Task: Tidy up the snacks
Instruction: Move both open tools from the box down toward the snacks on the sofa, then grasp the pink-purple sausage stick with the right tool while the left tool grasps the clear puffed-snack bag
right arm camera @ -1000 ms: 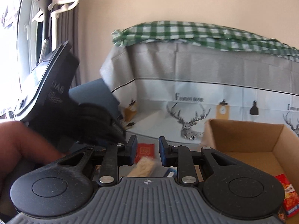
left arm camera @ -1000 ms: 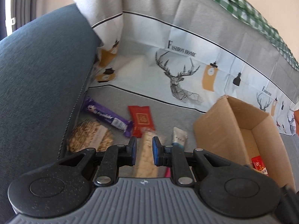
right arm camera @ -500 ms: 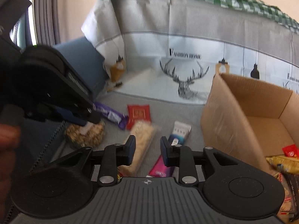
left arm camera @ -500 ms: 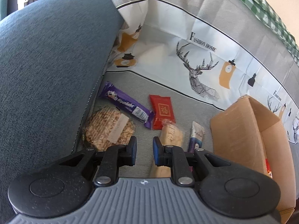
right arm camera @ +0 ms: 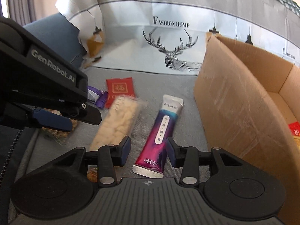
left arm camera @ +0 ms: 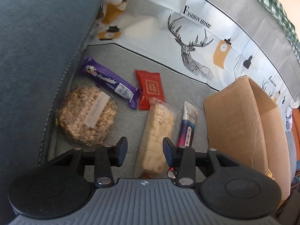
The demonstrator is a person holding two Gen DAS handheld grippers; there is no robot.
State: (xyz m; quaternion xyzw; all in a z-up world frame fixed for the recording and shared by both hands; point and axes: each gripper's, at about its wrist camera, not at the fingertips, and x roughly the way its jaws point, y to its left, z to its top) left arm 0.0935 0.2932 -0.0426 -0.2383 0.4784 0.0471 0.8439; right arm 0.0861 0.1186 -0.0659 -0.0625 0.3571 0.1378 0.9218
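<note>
Several snacks lie on the grey sofa seat: a round puffed-grain cake, a purple bar, a red packet, a long pale cracker pack and a purple-white tube pack. My left gripper is open and empty, its fingers either side of the cracker pack's near part. My right gripper is open and empty, astride the near end of the tube pack. The cracker pack and red packet also show there. The open cardboard box stands right.
A blue sofa arm walls the left side. A deer-print cover drapes the backrest. The box holds red and yellow packets. The left gripper's body fills the left of the right wrist view.
Both grippers have opened wider and come down closer to the seat. The left one moved over the cracker pack, the right one over the tube pack.
</note>
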